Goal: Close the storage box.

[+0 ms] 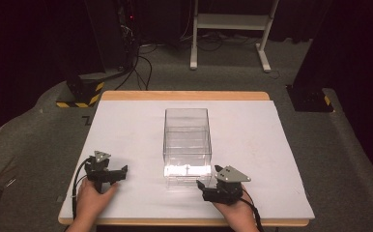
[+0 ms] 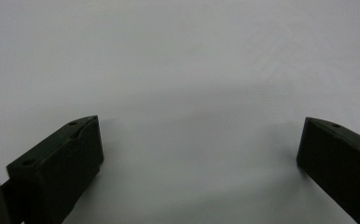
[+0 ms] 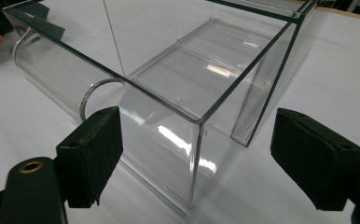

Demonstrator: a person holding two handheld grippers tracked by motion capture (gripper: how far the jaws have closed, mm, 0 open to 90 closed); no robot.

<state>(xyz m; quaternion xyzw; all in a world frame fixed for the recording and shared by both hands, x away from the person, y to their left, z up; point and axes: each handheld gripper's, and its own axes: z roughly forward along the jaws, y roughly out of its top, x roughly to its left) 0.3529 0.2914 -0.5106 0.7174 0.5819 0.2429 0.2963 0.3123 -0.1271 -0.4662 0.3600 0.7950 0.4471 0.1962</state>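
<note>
While the clear open-topped box [image 1: 187, 145] stands mid-table, right hand-held gripper [image 3: 197, 158] wide open at its corner, left hand-held gripper [image 2: 201, 149] agape, empty.

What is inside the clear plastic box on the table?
The clear box looks empty: through its walls only the white table cover shows. Glare on its near wall hides a small part.

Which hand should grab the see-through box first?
Probably the right. The right gripper sits open beside the clear box, its near corner between the jaws. The left gripper, also open, sits farther off, facing the bare white table.
</note>
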